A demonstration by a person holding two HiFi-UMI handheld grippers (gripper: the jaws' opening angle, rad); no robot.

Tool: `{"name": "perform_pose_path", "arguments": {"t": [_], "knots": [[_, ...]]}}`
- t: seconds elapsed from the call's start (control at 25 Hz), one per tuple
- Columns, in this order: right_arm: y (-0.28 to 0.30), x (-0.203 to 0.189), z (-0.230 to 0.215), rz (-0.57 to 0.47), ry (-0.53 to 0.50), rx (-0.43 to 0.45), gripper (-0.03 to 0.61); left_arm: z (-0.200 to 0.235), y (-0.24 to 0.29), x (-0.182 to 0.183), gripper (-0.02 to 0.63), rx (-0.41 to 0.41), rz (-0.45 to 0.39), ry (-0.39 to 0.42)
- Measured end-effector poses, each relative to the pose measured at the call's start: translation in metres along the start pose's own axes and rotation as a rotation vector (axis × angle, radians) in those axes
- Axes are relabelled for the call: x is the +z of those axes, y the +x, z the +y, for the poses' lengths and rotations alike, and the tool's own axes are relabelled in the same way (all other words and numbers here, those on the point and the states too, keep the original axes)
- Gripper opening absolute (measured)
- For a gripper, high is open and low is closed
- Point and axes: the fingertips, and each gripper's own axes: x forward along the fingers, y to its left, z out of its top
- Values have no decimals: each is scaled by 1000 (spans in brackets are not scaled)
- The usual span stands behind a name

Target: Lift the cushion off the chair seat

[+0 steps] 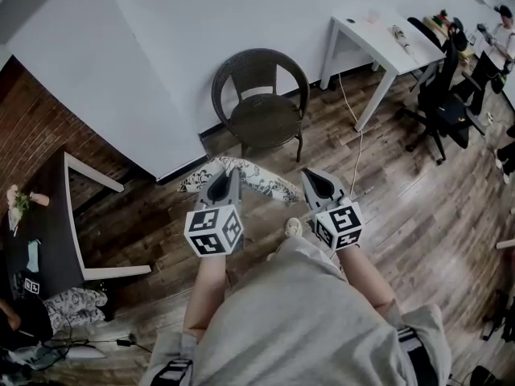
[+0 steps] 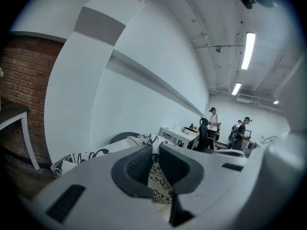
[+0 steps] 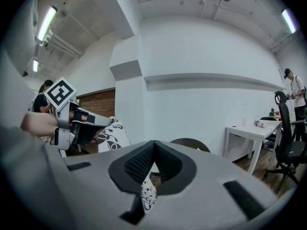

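Clamped jaws on the left gripper (image 1: pixel 222 183) and right gripper (image 1: pixel 315 182) each pinch an edge of the patterned cushion (image 1: pixel 259 181), sharing its floppy span. It hangs clear of the wicker chair (image 1: pixel 261 111).

The left gripper (image 1: pixel 223 185) and right gripper (image 1: pixel 315 179) have matt grey plastic shells and dark, finely ribbed pads (image 2: pixel 136 169). The cushion (image 1: pixel 249 179) between them is soft matt cloth, printed black on white. Ahead of them, the chair (image 1: pixel 261 107) is dark woven wicker. Below them, the floor (image 1: pixel 402 207) is wood plank with a faint sheen.
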Motion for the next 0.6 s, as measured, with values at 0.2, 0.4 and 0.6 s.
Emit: {"name": "perform_pose_path", "arguments": {"t": [0.2,0.4,0.6], "knots": [[-2,-4,7,-4,-1,22,0,-5,-15,5,34,-5,-28,-12],[0,0,10,-16,-2,32,0,-1,-20,3,34,7,-32,-8],[-2,-1,7,-7,-34,16,-2,3,-20,-2,34,25,-36,-12]]}}
